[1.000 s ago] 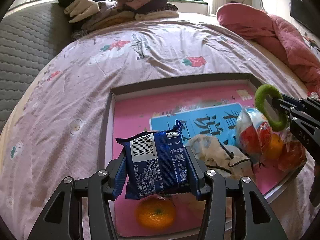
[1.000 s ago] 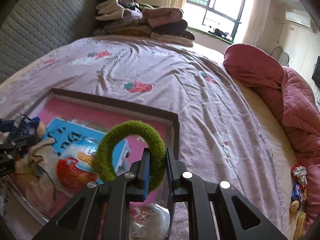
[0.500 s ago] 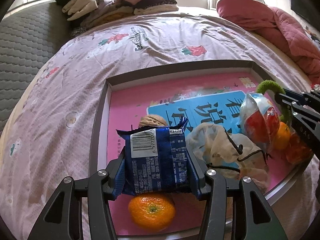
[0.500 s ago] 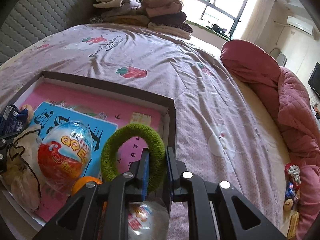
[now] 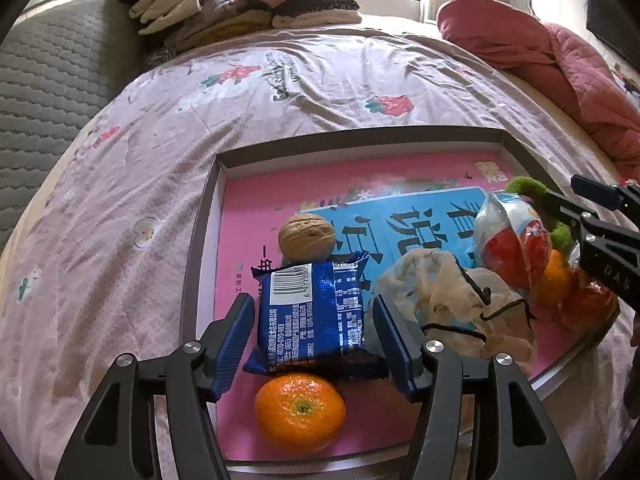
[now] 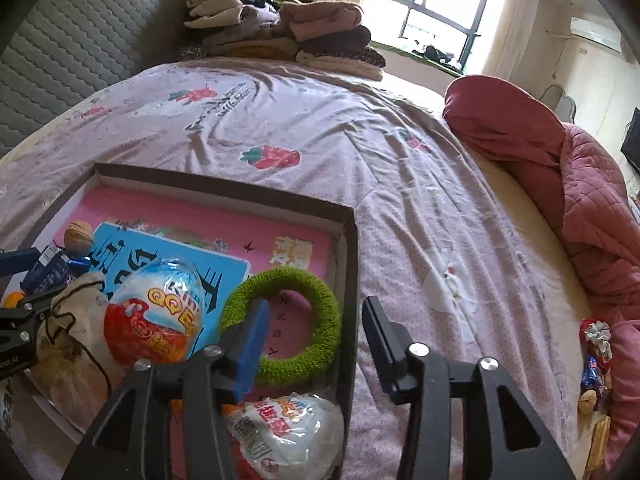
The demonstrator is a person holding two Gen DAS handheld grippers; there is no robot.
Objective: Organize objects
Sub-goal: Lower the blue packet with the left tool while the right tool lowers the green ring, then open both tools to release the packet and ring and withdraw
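A shallow tray [image 5: 204, 248] with a pink floor lies on the bed. My left gripper [image 5: 314, 340] hangs over its near left part, jaws opening. The blue snack packet [image 5: 312, 312] sits between the pads with a gap on each side, resting over an orange [image 5: 300, 416], with a walnut [image 5: 307, 237] just beyond. My right gripper [image 6: 316, 308] is at the tray's right wall [image 6: 352, 264], jaws opening. The green fuzzy ring [image 6: 320, 296] lies in that corner, free of the pads, with one finger [image 6: 252, 332] over its hole.
Also in the tray are a beige drawstring pouch [image 5: 448, 300], a red and white egg packet [image 6: 156, 312] and a white snack packet [image 6: 288, 436]. Folded clothes [image 6: 280, 36] are stacked by the grey headboard. A pink quilt [image 6: 580, 184] and small loose items [image 6: 596, 360] lie at right.
Both grippers came down toward the tray and spread their jaws. The right one let go of the green ring. The left pads have parted from the blue packet.
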